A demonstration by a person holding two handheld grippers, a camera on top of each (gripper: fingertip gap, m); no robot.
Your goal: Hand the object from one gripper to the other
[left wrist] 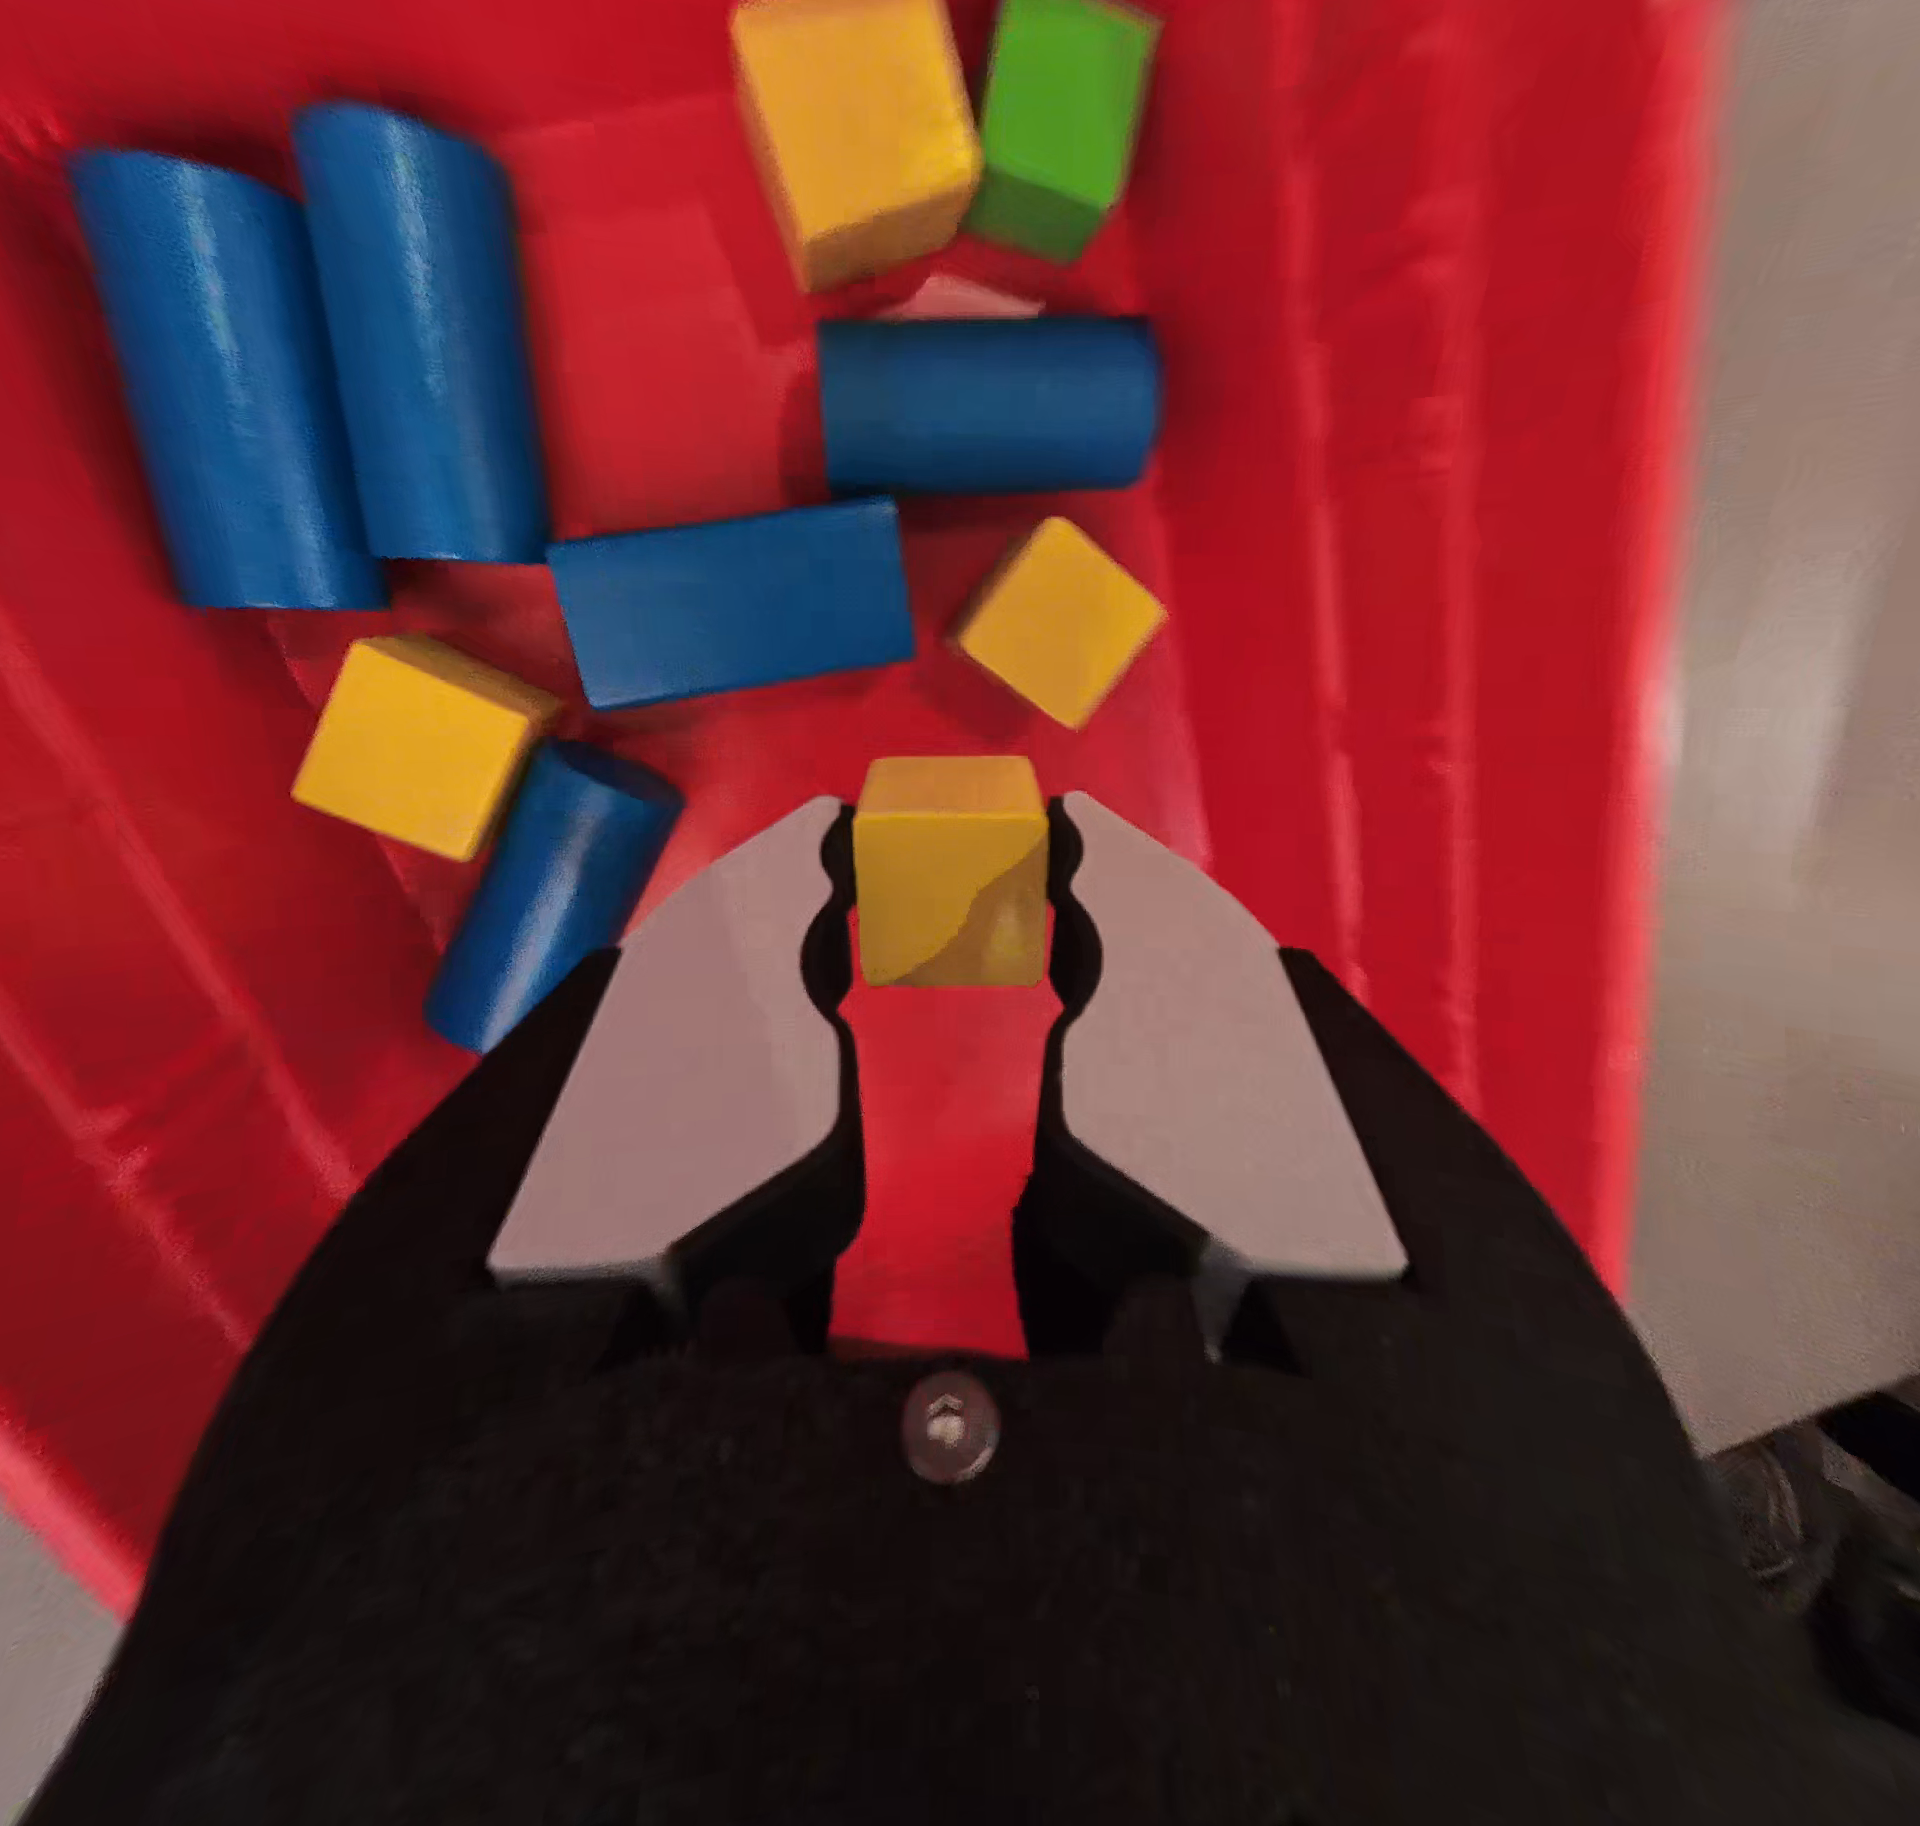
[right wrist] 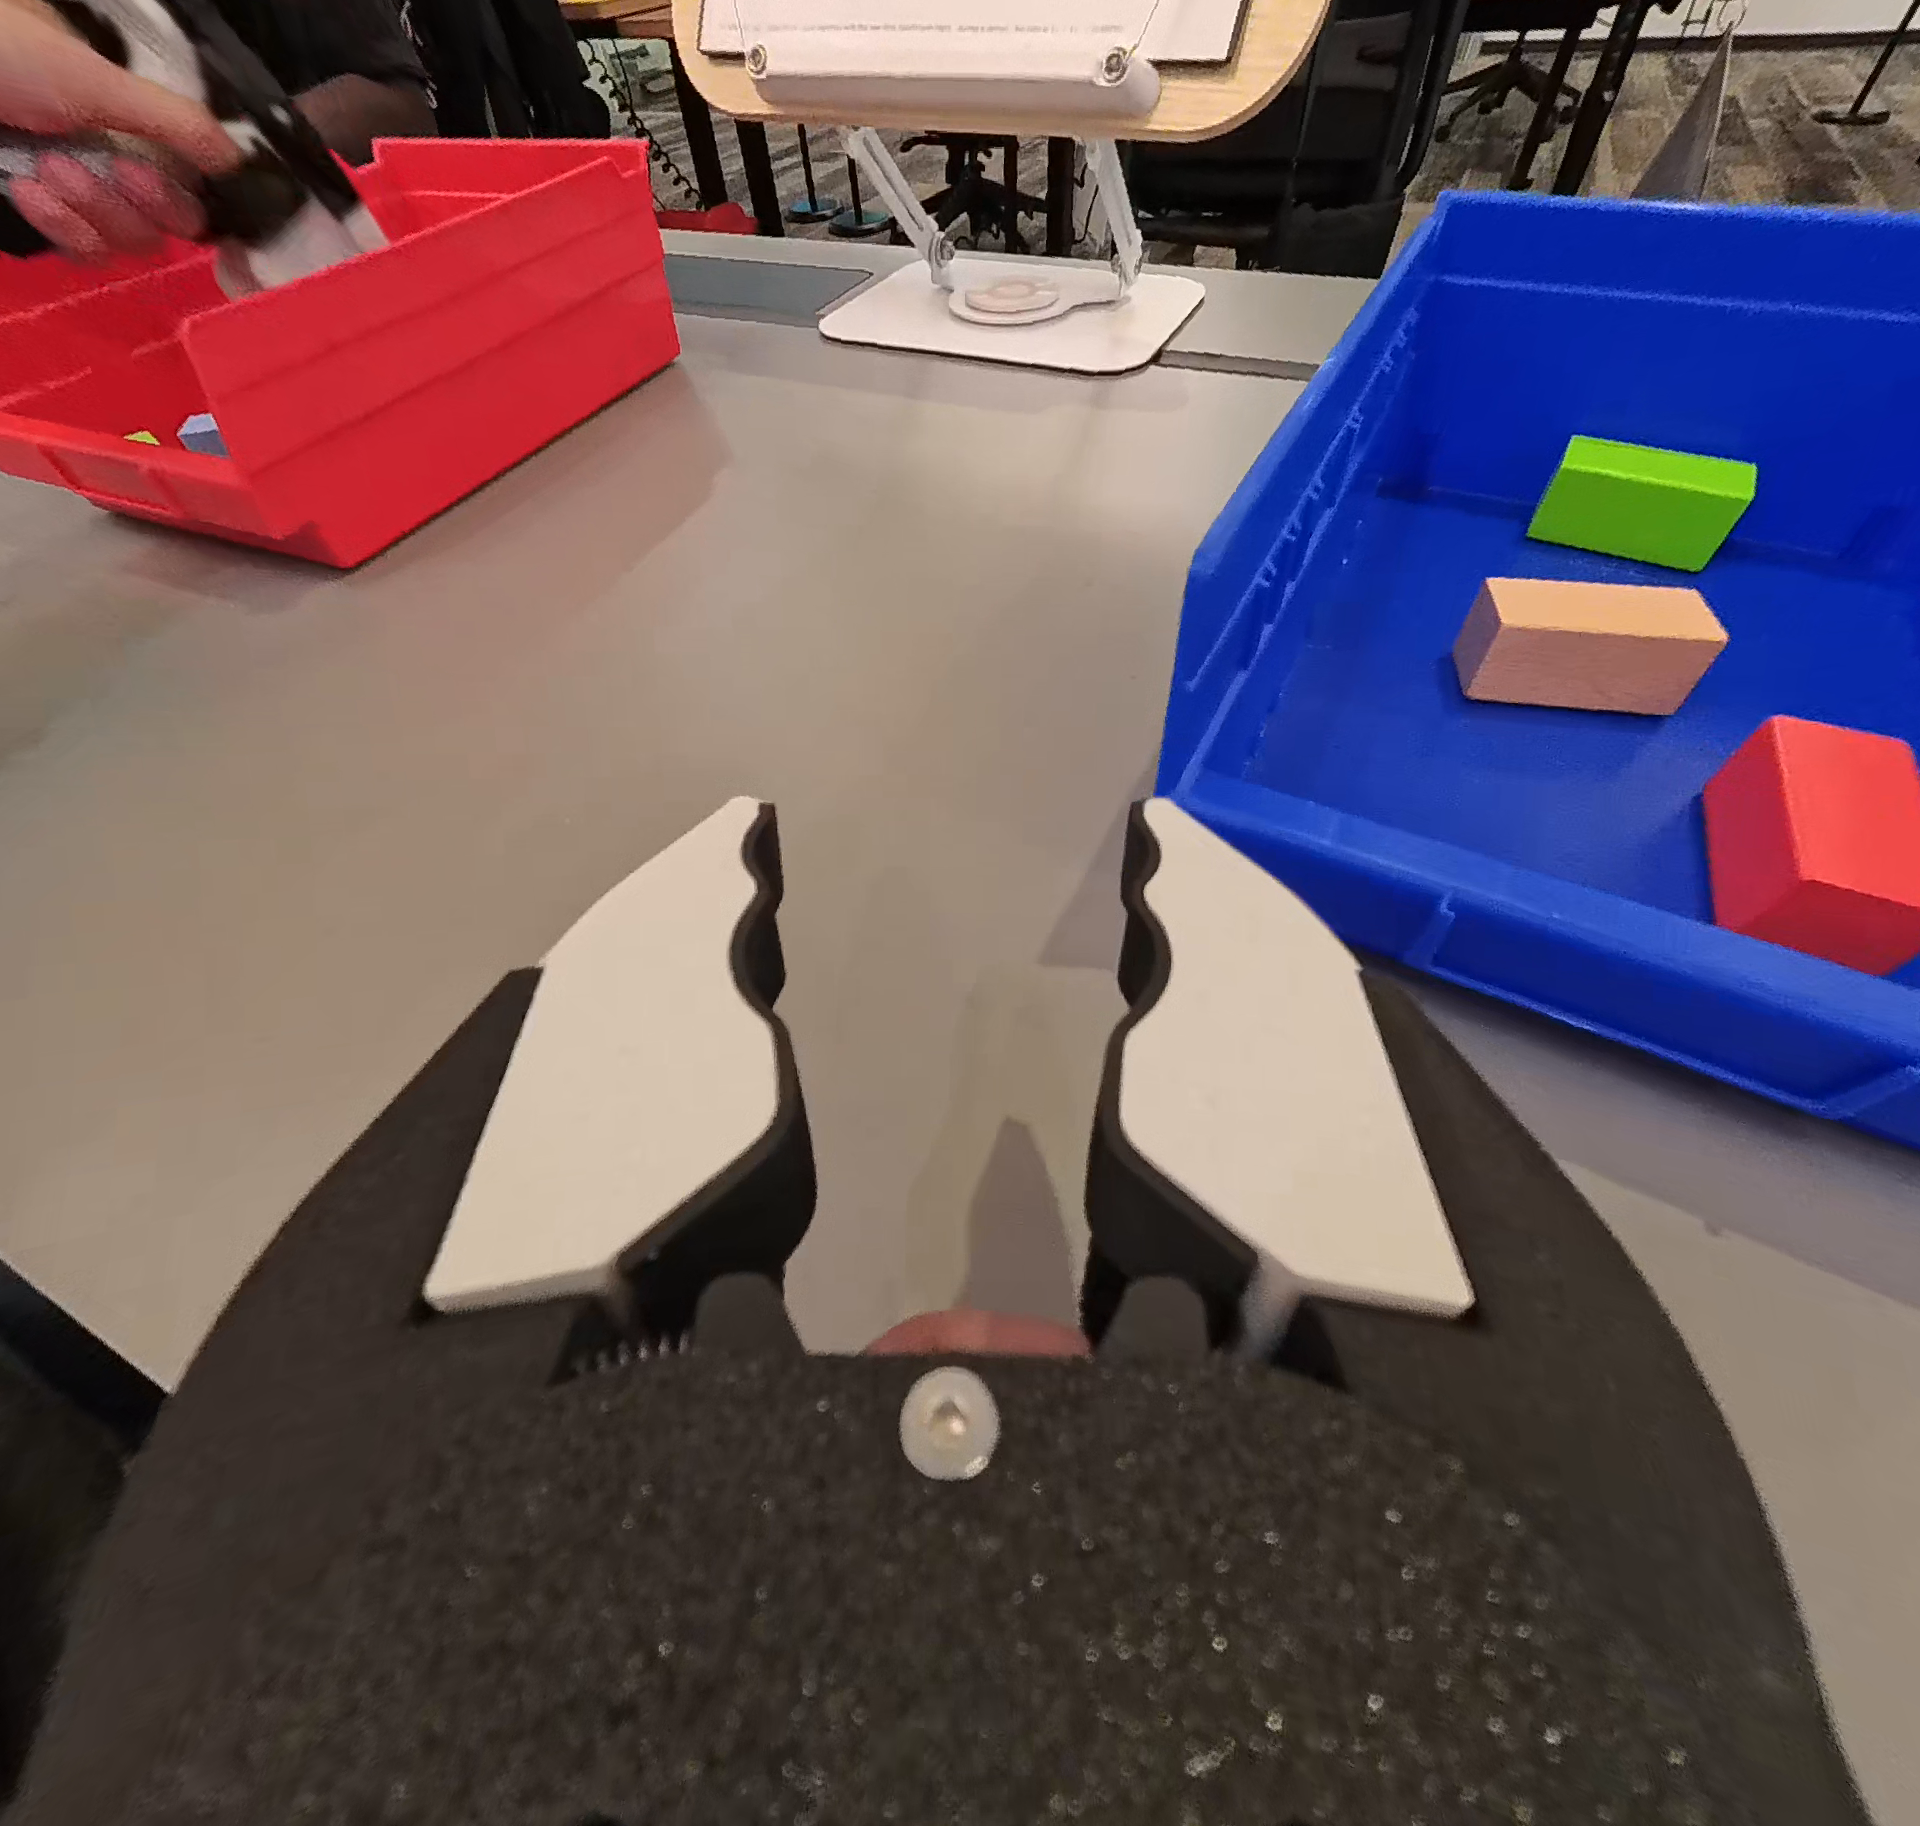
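Held block: your left gripper [left wrist: 950, 867] is clamped on a small yellow cube [left wrist: 948, 867], both pads touching its sides, over the floor of the red bin [left wrist: 1403, 529].
Receiving side: your right gripper [right wrist: 951, 909] hangs with its jaws apart and nothing between them, above the bare grey table [right wrist: 727, 685], between the red bin [right wrist: 436, 363] at far left and the blue bin [right wrist: 1455, 945] at right.
Progress: you have the pick made, as far as I can judge; whether the cube is lifted clear of the bin floor I cannot tell.
Left to do: carry the cube out toward the middle of the table, close the right gripper on it, let go with the left. No handover has begun; the two grippers are well apart.
Left gripper seen from the right: blurred, in a hand [right wrist: 94, 155] over the red bin.
Count, red bin, left wrist view: four other yellow blocks [left wrist: 1060, 621], five blue pieces, of which four look like cylinders [left wrist: 987, 405] and one a flat block [left wrist: 732, 602], one green block [left wrist: 1060, 114], and a pale piece mostly hidden behind the far cylinder.
Count, blue bin: one green block [right wrist: 1642, 500], one plain wood block [right wrist: 1590, 644], one red block [right wrist: 1813, 841].
Far side: one document stand [right wrist: 1013, 301] holding a printed sheet.
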